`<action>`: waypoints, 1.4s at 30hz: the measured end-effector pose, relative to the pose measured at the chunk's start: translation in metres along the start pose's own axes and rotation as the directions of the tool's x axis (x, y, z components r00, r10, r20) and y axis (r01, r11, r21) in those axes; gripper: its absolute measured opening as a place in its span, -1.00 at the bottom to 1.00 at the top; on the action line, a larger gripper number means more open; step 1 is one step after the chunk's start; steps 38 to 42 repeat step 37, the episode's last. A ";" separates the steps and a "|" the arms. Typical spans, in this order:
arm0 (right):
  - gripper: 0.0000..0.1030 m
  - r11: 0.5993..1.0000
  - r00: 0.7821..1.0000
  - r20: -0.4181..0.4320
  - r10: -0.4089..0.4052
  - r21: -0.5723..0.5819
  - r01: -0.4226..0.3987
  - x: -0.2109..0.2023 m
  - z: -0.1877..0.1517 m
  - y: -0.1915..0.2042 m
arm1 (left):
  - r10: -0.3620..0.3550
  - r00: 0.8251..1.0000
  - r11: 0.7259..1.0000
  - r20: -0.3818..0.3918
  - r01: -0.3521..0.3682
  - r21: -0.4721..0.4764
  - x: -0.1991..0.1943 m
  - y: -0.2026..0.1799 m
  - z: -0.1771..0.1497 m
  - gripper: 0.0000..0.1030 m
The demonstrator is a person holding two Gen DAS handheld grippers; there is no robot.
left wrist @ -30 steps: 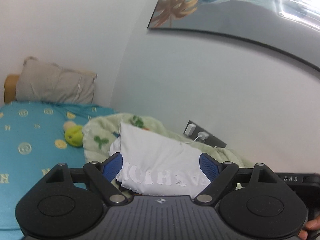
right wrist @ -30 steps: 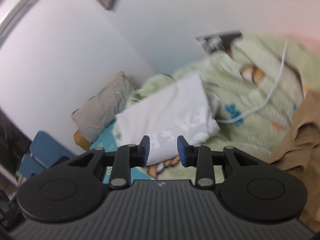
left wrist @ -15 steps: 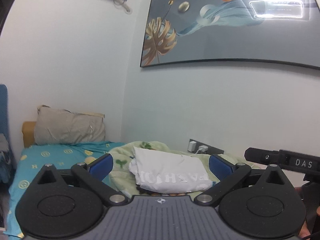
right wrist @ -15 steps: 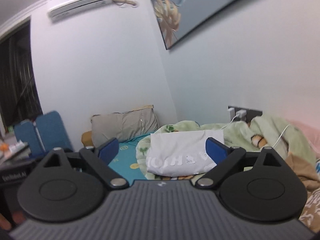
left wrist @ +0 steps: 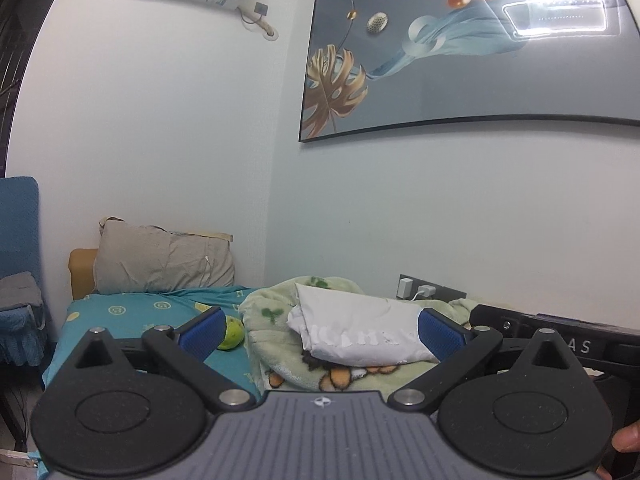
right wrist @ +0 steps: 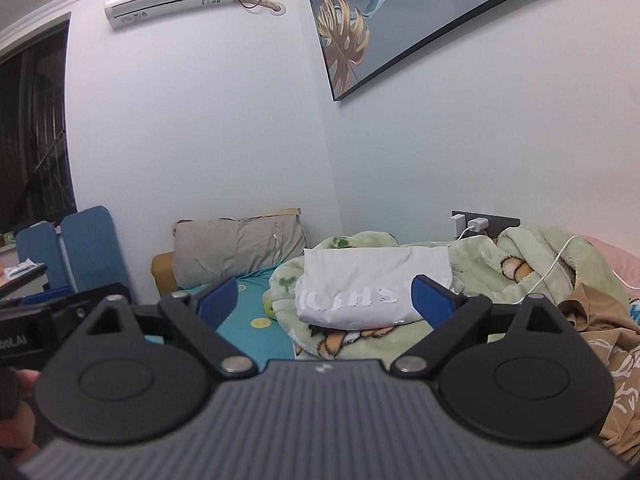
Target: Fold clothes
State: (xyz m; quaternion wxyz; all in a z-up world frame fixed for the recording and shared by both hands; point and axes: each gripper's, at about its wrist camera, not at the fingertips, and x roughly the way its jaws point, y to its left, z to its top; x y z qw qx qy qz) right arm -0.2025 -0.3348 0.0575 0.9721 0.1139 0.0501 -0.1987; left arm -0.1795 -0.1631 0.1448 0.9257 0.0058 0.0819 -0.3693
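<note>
Folded white garment (left wrist: 360, 332) is lying on the green blanket (left wrist: 276, 320), lettering partly illegible; both grippers' jaws are standing wide, gripping nothing.

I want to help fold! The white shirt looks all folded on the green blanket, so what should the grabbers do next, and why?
Probably swing the right gripper toward the brown garment crumpled at the right. The white shirt already lies folded on the green blanket, and both grippers, the left gripper too, are open and empty.
</note>
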 end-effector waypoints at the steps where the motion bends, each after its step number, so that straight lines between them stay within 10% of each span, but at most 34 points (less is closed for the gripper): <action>1: 0.85 1.000 1.000 -0.002 -0.004 -0.008 0.004 0.001 -0.001 0.001 | 0.001 1.000 1.000 -0.002 -0.001 0.007 0.002 0.000 -0.002 0.99; 42: 0.85 0.993 0.999 -0.018 -0.050 -0.105 0.047 -0.007 -0.007 0.020 | 0.045 0.999 0.998 -0.005 -0.045 0.040 0.003 0.005 -0.018 0.99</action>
